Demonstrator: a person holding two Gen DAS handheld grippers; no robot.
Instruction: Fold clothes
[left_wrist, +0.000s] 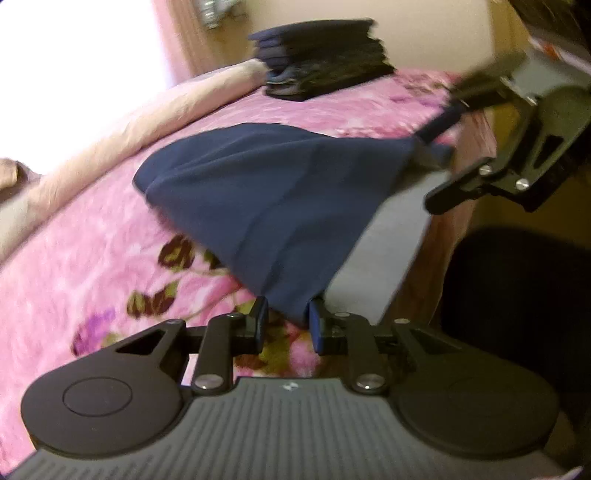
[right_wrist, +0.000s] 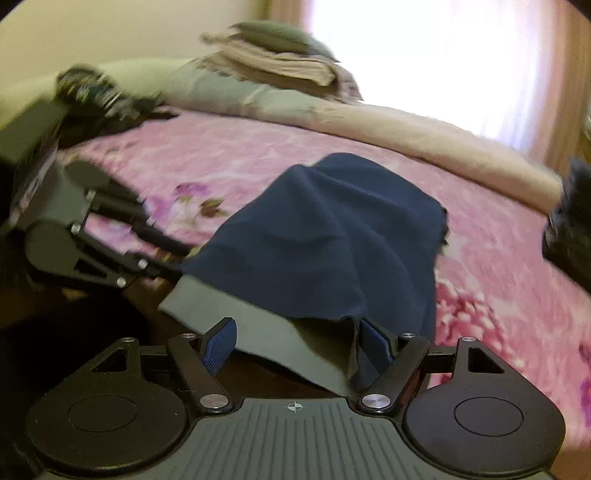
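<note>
Looking at a navy cloth (left_wrist: 258, 192) lying partly on a pink flowered blanket (left_wrist: 92, 277) and partly lifted at the near edge of the bed, over a grey strip (left_wrist: 388, 240) along that edge. Got the left gripper (left_wrist: 288, 314) squeezed narrow on one near corner, with the fabric bunched between its blue pads (left_wrist: 260, 317) and pulled taut from there. Different story with the right gripper (right_wrist: 295, 339): spread wide and clamping nothing, with just a fold of the other near corner draped against one finger (right_wrist: 373, 339). Hard to say more about that contact, pretty blurry.

Farther back on the blanket, well apart from the cloth, spotted a stack of dark folded clothes (left_wrist: 321, 59). Also a long beige rolled quilt (left_wrist: 147, 122) running along the far side, and some folded beige towels (right_wrist: 277, 62) piled at the head end near a bright window (right_wrist: 424, 55).
</note>
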